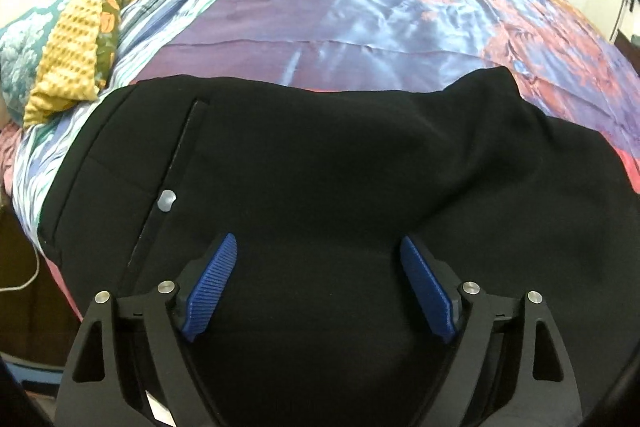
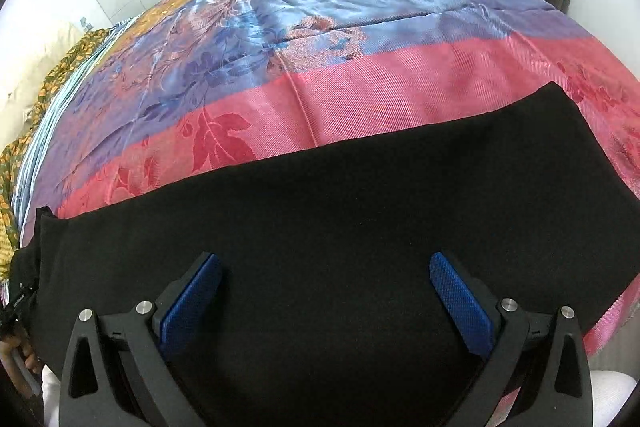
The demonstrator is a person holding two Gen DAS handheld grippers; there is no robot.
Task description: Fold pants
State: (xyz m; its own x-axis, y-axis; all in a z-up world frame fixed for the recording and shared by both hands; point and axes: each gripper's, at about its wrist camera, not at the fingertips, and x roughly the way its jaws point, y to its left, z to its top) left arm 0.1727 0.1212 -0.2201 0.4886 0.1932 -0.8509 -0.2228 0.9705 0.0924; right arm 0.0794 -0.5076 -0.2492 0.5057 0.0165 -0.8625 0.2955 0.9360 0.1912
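Bed (image 2: 360, 95): pants (image 1: 320, 167) flat under both released claws, left (image 1: 319, 247), right (image 2: 326, 267), ready for folding.

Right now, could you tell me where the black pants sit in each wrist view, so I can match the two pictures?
Left wrist: the black pants fill the lower half, pocket and button at left, beneath the open left gripper.
Right wrist: they fill the lower half, a plain band beneath the open right gripper.
Shared landmark: the floral satin bedspread beyond them.
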